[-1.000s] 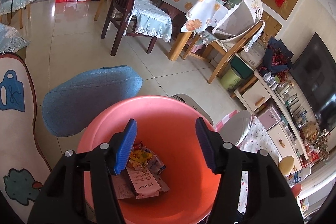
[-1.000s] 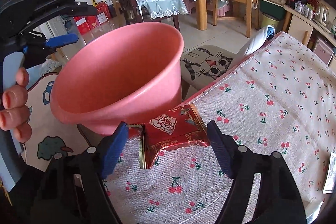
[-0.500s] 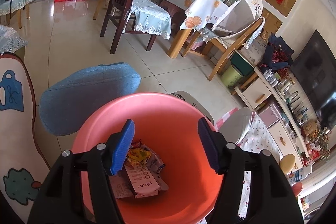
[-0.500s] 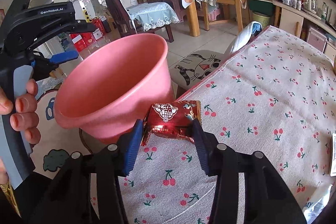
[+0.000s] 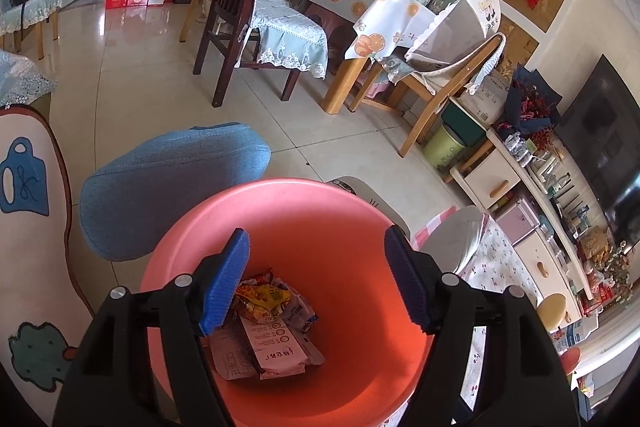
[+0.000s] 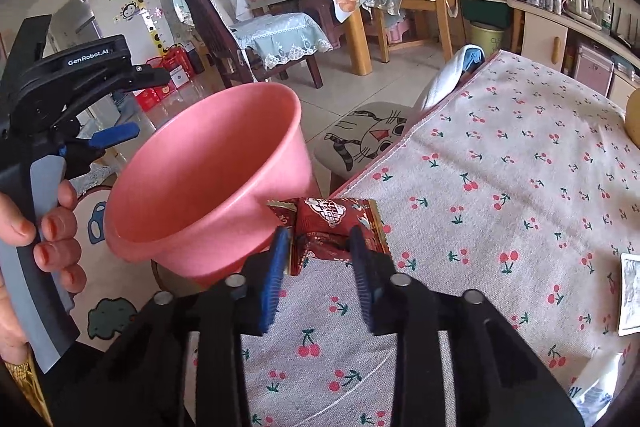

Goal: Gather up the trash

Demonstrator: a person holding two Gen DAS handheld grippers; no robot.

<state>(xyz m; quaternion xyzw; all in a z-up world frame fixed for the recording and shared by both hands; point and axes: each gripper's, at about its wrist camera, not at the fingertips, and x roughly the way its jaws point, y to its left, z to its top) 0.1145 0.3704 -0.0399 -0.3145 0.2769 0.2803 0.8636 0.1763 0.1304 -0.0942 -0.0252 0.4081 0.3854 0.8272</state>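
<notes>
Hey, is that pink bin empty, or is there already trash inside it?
Not empty. The left wrist view looks down into the pink bin, and several crumpled snack wrappers lie at its bottom.

Cherry-print tablecloth [image 6: 520, 187] over table, white packet [image 6: 630, 293] near right edge, clear bag at corner

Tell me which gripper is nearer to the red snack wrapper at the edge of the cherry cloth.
Right. The right gripper has the red wrapper between its fingers. The left gripper is apart from it, above the pink bin.
</notes>
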